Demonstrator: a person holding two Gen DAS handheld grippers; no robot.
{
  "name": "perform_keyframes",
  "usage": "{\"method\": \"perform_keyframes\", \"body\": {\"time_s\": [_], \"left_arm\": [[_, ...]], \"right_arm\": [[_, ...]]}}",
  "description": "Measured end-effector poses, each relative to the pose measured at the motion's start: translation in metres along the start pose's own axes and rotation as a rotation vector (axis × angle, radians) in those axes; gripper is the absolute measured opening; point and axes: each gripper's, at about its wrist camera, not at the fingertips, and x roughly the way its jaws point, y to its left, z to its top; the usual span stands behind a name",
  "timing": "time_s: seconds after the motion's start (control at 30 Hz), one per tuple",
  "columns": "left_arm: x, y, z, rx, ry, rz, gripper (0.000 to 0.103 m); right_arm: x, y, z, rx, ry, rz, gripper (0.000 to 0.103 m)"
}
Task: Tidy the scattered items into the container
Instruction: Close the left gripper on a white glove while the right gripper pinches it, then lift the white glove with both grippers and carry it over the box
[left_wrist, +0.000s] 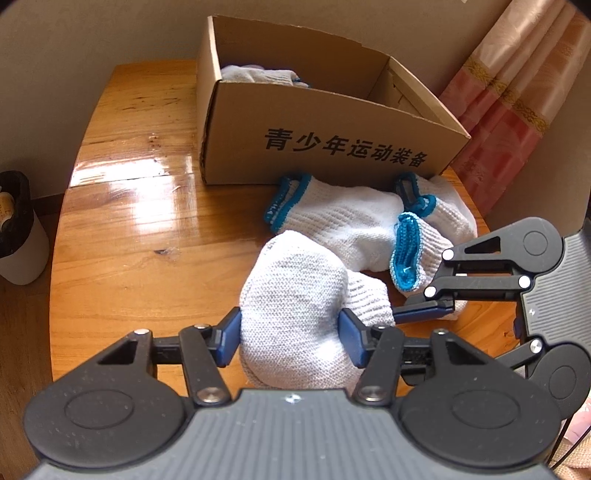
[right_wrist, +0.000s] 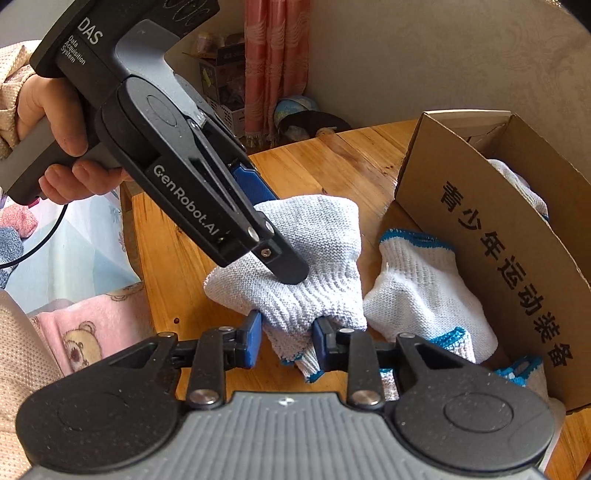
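Broadly, I take everything from the cardboard box (left_wrist: 325, 122), which stands open at the far side of the wooden table (left_wrist: 122, 236) so gloves can be dropped in from above; one white glove (left_wrist: 258, 75) already lies in its back corner. In front of the box's printed wall, the loose blue-cuffed gloves (left_wrist: 354, 221) sit in a heap, close enough that each carry should be short. Nearer me than that heap is the grey-white glove (left_wrist: 295, 306) I'm working. My left gripper (left_wrist: 290, 338) is partly closed, its blue pads pressing the bunched body from both sides. My right gripper (right_wrist: 286, 341), on the side of the glove away from the box, is clamped almost fully together on the glove's cuff end. I judge the two grips are there to keep it bundled for the lift.
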Motion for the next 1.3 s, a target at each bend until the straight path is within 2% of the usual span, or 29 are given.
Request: {"method": "perform_keyframes", "body": {"time_s": [0.4,0.57,0.87,1.3], "left_arm": [[-0.029,-0.017,0.024,0.050,-0.050,0.024,0.055],[-0.039,-0.031,0.042,0.081,-0.076,0.036,0.055],[-0.040,-0.062,0.069,0.145,-0.104,0.044,0.055],[-0.045,-0.092,0.115,0.192,-0.144,0.024,0.055]], "right_arm": [[-0.029,-0.010,0.019,-0.017,-0.046,-0.017,0.033],[-0.046,-0.023,0.024,0.018,-0.075,-0.036,0.033],[-0.071,-0.046,0.018,0.096,-0.120,-0.088,0.033],[-0.106,-0.082,0.025,0.115,-0.159,-0.164,0.033]]}}
